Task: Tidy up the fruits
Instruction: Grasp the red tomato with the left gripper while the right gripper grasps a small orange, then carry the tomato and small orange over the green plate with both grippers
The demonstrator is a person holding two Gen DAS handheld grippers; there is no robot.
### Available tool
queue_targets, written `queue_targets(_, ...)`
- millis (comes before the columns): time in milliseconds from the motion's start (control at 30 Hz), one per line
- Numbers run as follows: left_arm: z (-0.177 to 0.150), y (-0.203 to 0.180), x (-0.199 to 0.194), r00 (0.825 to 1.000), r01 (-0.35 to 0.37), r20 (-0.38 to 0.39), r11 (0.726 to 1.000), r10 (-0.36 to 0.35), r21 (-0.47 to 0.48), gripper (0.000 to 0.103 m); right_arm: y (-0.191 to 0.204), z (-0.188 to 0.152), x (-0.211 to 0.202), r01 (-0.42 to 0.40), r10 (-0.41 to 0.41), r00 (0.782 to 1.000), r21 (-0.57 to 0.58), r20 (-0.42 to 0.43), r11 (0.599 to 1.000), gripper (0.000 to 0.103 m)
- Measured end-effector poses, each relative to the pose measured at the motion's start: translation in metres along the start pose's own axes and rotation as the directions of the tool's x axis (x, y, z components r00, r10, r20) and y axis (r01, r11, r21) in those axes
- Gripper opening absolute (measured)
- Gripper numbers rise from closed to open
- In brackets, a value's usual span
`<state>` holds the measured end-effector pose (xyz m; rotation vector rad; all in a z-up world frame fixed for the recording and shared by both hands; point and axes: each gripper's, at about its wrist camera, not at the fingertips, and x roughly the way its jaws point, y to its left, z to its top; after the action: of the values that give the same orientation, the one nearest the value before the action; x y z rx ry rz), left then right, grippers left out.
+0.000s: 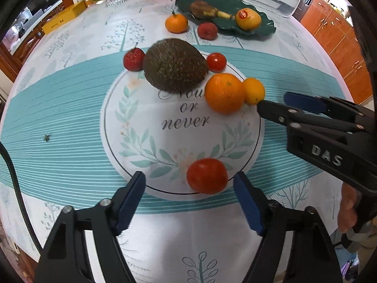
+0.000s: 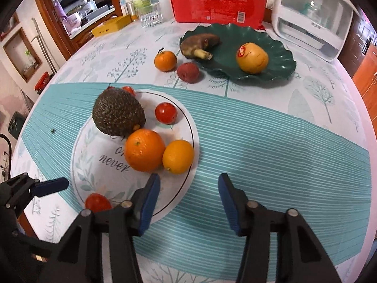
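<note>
Everything here is placed by the white plate (image 1: pixel 132 160) with the leaf print and the words "or never", which looks to be the collecting point for the round fruit. Nearest, the left gripper (image 1: pixel 189 184) hangs over the plate's near rim with its blue pads apart, one on each side of a red tomato (image 1: pixel 207 175) that sits on that rim; the pads do not press it, so nothing is held (a likely first pick, in my judgement). The right gripper (image 2: pixel 189 188) hovers at the plate's right edge, jaws apart and empty, pointing toward a small yellow citrus (image 2: pixel 178 156) that touches a larger orange (image 2: pixel 144 150) on the right side of the plate. Behind the orange, filling the far part of the plate, lies a big brown scaly fruit (image 1: pixel 174 64); I cannot tell its kind. At the plate's far rim sit a second tomato (image 1: pixel 216 61) on the right and a red lychee-like fruit (image 1: pixel 133 59) on the left. Well beyond the plate, loose on the tablecloth, a tangerine (image 1: pixel 176 23) and a dark red bumpy fruit (image 1: pixel 207 31) wait just beside a green scalloped dish (image 1: pixel 266 27), which holds a yellow stickered fruit (image 1: pixel 248 19) and a brown stalked piece (image 1: pixel 204 10).
</note>
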<state>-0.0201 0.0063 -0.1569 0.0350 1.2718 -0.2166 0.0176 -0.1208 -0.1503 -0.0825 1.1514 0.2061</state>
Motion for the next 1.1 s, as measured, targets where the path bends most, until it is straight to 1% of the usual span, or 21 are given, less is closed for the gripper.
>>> queue_targets(133, 0.0, -0.004, 0.003, 1.0, 0.014, 0.012, 1.0, -0.014, 0.006, 0.071, 0.001, 0.003, 0.007, -0.003, 0.003, 1.0, -0.005, 0.005, 1.0, 0.048)
queue_targets(200, -0.001, -0.007, 0.005, 1.0, 0.022, 0.015, 1.0, -0.022, 0.016, 0.06, 0.001, 0.005, 0.011, 0.0, 0.0, 1.0, -0.011, 0.005, 1.0, 0.048)
queue_targets(233, -0.001, -0.009, 0.007, 1.0, 0.025, 0.01, 1.0, -0.025, 0.019, 0.057, 0.002, 0.006, 0.012, -0.003, 0.003, 1.0, -0.011, 0.006, 1.0, 0.048)
queue_targets(300, -0.002, -0.01, 0.011, 0.999, 0.032, -0.001, 0.999, -0.032, 0.019, 0.047, 0.003, 0.009, 0.014, 0.002, -0.002, 1.0, -0.014, 0.012, 1.0, 0.048)
queue_targets(333, -0.003, -0.011, 0.012, 0.999, 0.032, 0.001, 0.999, -0.032, 0.018, 0.047, 0.003, 0.01, 0.014, 0.006, -0.006, 1.0, -0.018, 0.018, 1.0, 0.048)
queue_targets(367, -0.003, -0.012, 0.011, 0.999, 0.031, 0.008, 0.999, -0.031, 0.021, 0.043, 0.003, 0.011, 0.015, 0.01, -0.01, 1.0, -0.022, 0.024, 1.0, 0.048)
queue_targets(467, -0.002, -0.013, 0.012, 0.999, 0.031, 0.015, 0.999, -0.032, 0.022, 0.037, 0.003, 0.015, 0.017, 0.016, -0.016, 1.0, -0.024, 0.027, 1.0, 0.048)
queue_targets(633, 0.0, -0.01, 0.012, 0.999, 0.043, 0.023, 0.999, -0.043, 0.01, 0.036, 0.001, 0.02, 0.024, 0.018, -0.017, 0.999, -0.026, 0.029, 1.0, 0.048)
queue_targets(667, 0.0, -0.009, 0.012, 0.999, 0.046, 0.024, 0.999, -0.047, 0.007, 0.036, 0.001, 0.021, 0.026, 0.01, -0.01, 1.0, -0.027, 0.028, 1.0, 0.045)
queue_targets(700, 0.0, -0.008, 0.011, 0.999, 0.048, 0.024, 0.999, -0.048, 0.006, 0.036, 0.001, 0.022, 0.029, -0.001, 0.001, 1.0, -0.029, 0.022, 1.0, 0.036)
queue_targets(733, 0.0, -0.007, 0.011, 0.999, 0.047, 0.025, 0.999, -0.047, 0.004, 0.036, 0.002, 0.023, 0.03, -0.003, 0.003, 1.0, -0.029, 0.017, 1.0, 0.033)
queue_targets(900, -0.002, 0.001, 0.007, 0.998, 0.048, 0.032, 0.999, -0.047, -0.022, 0.035, 0.005, 0.022, 0.03, -0.005, 0.005, 1.0, -0.026, 0.028, 1.0, 0.033)
queue_targets(1100, 0.006, 0.013, 0.009, 0.998, 0.052, 0.03, 0.996, -0.05, -0.071, 0.035, 0.001, 0.019, 0.028, -0.032, 0.032, 0.999, 0.016, 0.012, 0.999, 0.032)
